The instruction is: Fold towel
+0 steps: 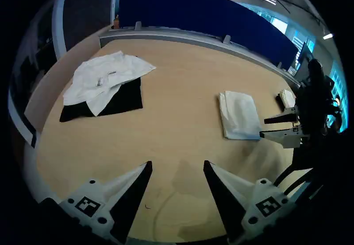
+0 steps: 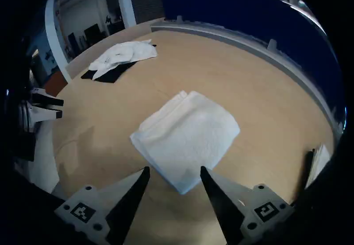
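Our left hand-held gripper (image 1: 177, 162) and right hand-held gripper (image 2: 174, 168), both open over the desk (image 1: 186, 112), folded towel (image 2: 188, 132) before us.

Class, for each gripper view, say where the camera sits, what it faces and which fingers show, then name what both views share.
Left gripper view: rides the left gripper, facing across the light wooden table; its open fingers below, right gripper far right.
Right gripper view: rides the right gripper, tilted down at the folded white towel before its open fingers.
Shared: table, towel, crumpled white cloth on black cloth.
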Demonstrator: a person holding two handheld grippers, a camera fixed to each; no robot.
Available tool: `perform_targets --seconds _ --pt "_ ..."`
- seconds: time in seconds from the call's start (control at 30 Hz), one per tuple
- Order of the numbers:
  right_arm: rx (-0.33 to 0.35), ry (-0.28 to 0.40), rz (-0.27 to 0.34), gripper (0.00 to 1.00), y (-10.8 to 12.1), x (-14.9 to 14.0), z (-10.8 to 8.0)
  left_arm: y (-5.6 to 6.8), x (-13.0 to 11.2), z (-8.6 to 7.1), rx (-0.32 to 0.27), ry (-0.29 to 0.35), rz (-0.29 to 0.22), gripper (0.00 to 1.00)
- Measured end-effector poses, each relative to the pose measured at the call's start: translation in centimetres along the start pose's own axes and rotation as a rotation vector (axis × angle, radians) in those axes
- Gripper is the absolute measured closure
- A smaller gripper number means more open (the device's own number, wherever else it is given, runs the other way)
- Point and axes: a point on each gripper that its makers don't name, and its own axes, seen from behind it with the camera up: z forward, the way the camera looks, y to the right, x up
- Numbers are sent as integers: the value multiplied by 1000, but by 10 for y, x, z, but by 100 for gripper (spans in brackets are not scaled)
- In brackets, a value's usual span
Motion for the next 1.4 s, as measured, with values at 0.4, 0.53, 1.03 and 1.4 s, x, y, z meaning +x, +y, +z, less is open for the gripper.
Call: perform_targets --seconds 0.4,0.53,1.03,1.4 --pt "-33 -10 31 1 5 -13 -1 1 1 0 -3 1 -1 14" --pt "-34 -22 36 1 5 -20 1 2 0 0 -3 1 -1 15" --pt "-67 -65 57 29 8 -45 7 3 0 2 -7 1 -1 15" --pt "-56 -80 65 42 3 -53 10 2 1 1 -11 3 -2 15"
